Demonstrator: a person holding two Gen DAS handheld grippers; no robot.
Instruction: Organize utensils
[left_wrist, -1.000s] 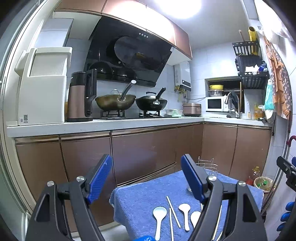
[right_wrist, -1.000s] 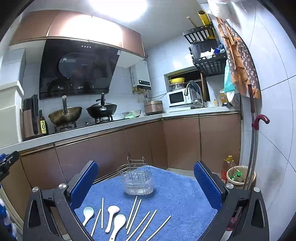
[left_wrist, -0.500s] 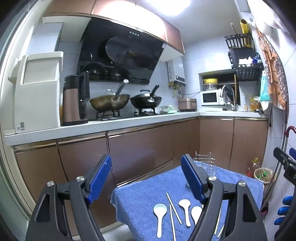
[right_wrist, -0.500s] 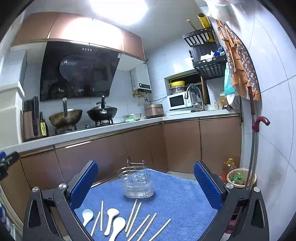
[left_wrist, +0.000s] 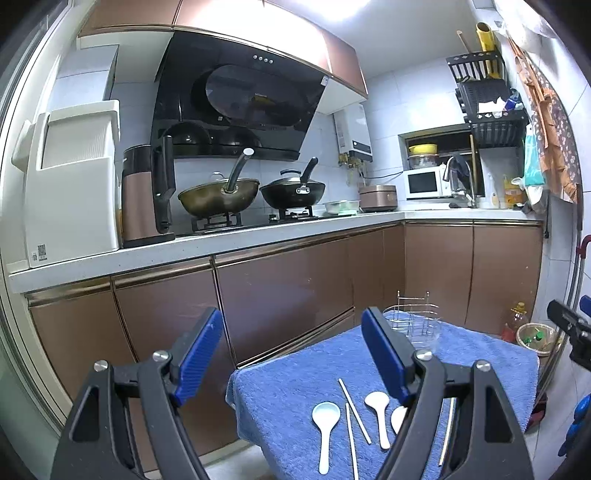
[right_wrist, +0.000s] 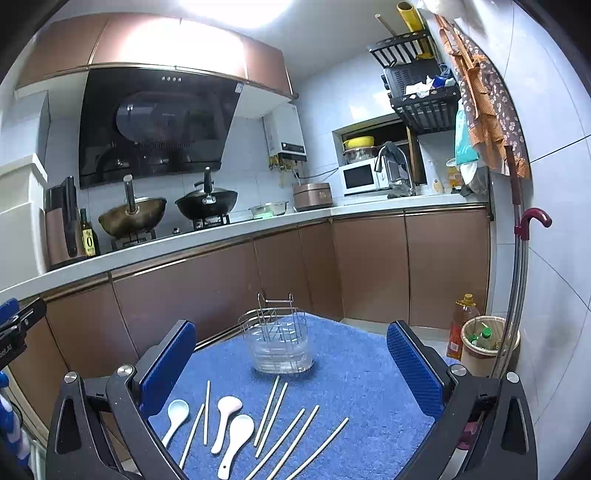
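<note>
Three white spoons (right_wrist: 226, 419) and several pale chopsticks (right_wrist: 271, 413) lie loose on a small table covered by a blue towel (right_wrist: 354, 373). A wire utensil rack in a clear tub (right_wrist: 280, 341) stands at the towel's far side. My right gripper (right_wrist: 291, 363) is open and empty, held above the towel in front of the rack. My left gripper (left_wrist: 295, 356) is open and empty above the table's left edge. The spoons (left_wrist: 325, 419), chopsticks (left_wrist: 354, 415) and rack (left_wrist: 415, 325) also show in the left wrist view.
Brown kitchen cabinets (right_wrist: 221, 284) and a white counter with two woks (right_wrist: 207, 201) run behind the table. A waste bin (right_wrist: 484, 339) and an oil bottle (right_wrist: 460, 325) stand on the floor at the right. A red-handled umbrella (right_wrist: 528, 225) hangs on the right wall.
Both grippers have shifted slightly, so the table and rack sit a little differently in view. Both stay open and empty. No utensil has moved.
</note>
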